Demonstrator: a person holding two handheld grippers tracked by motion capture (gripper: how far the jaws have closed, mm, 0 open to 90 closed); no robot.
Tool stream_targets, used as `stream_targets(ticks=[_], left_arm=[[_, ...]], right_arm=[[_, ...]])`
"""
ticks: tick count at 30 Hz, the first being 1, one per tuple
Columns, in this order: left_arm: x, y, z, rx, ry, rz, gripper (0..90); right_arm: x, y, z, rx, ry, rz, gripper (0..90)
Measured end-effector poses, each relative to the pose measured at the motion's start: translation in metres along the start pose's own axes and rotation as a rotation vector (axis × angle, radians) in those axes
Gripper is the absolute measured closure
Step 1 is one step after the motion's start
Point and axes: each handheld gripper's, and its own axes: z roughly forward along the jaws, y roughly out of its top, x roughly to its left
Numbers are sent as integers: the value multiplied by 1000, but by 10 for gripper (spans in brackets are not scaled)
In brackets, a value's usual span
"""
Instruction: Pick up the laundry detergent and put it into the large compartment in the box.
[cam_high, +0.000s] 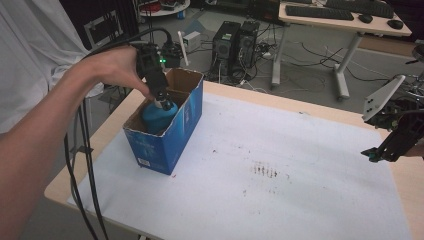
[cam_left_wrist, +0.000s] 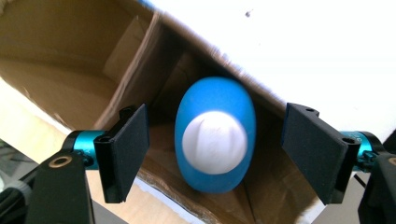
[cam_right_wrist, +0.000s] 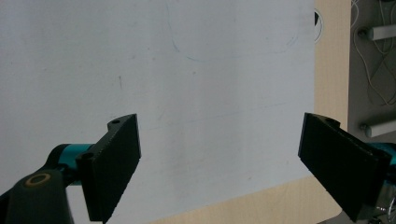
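High view: left tool (cam_high: 161, 100) apart over blue bottle (cam_high: 157, 117) inside box (cam_high: 172, 135); right tool (cam_right_wrist: 219, 163) apart.

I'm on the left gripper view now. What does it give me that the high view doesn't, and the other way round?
Left gripper view: the left gripper has its jaws wide apart, one on each side of the blue bottle and clear of it, and the bottle's round white cap faces the camera.

High view: the whole blue box standing at the left of the white mat, and the right gripper out at the table's right edge.

Both: the bottle sits inside the box, with the left gripper directly above it.
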Motion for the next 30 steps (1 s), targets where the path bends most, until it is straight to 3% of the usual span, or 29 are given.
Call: stream_targets(ticks=[7, 11, 14, 18, 21, 27, 28, 30], left_arm=[[-23, 37, -18, -41, 2, 107, 237], [-38, 59, -17, -58, -9, 168, 237], [-44, 69, -15, -69, -20, 186, 237], [-58, 90, -3, -39, -40, 245, 237], [-69, 104, 6, -43, -50, 279, 236], [-85, 122, 20, -59, -62, 338, 184], [-92, 128, 27, -49, -75, 369, 184], [-98, 133, 34, -39, -77, 384, 180]], right_arm=[[0, 2, 0, -2, -1, -2, 122], [1, 4, 0, -2, 1, -4, 122], [2, 4, 0, -1, 0, -4, 122], [2, 2, -3, -6, -6, 4, 122], [3, 1, -3, -5, -8, 8, 122], [4, 0, -3, -3, -5, 9, 122], [4, 0, -3, 0, -4, 5, 122], [5, 0, -3, 1, -3, 6, 122]])
